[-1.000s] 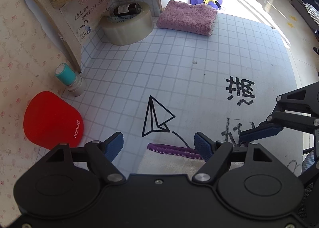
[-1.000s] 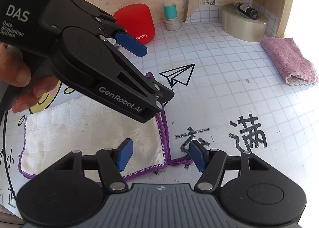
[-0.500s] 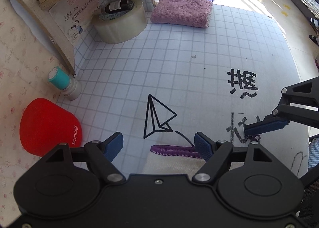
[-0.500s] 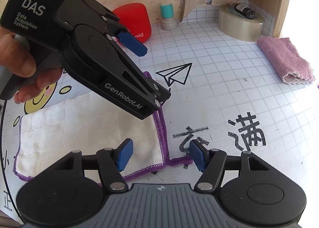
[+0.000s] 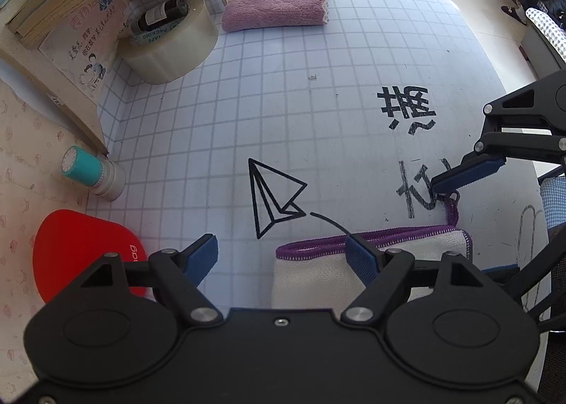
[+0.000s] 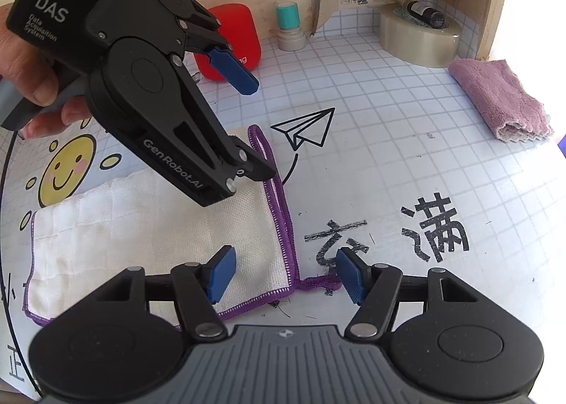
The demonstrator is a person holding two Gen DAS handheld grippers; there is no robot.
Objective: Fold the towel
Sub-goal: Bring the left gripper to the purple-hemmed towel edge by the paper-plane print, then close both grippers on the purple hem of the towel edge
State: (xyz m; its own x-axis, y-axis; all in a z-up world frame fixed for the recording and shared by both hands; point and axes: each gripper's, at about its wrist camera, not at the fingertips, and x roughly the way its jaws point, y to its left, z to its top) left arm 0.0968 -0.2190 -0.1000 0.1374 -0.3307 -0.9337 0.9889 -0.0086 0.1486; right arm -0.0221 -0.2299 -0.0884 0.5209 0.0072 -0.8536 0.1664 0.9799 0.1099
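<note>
A white towel (image 6: 141, 223) with purple stitched edging lies flat on the printed mat, its doubled edge toward the paper-plane drawing. My right gripper (image 6: 286, 273) is open just above the towel's near right corner, which sits between its fingers. My left gripper (image 5: 283, 255) is open too, over the towel's (image 5: 318, 276) far corner. In the right wrist view the left gripper (image 6: 253, 124) has its lower finger down at that corner and its upper blue pad raised. One of the right gripper's fingers (image 5: 467, 174) shows at the right of the left wrist view, by the towel's corner loop.
A red rounded object (image 5: 81, 255), a teal-capped stamp (image 5: 92, 174), a big tape roll (image 5: 169, 47) with a bottle inside and a folded pink towel (image 5: 279, 3) stand along the back by a wooden shelf (image 5: 63, 15). A hand (image 6: 32, 71) holds the left gripper.
The left gripper has shifted slightly, so more of the towel's purple edge shows under its right finger. Both grippers stay open; the towel has not moved.
</note>
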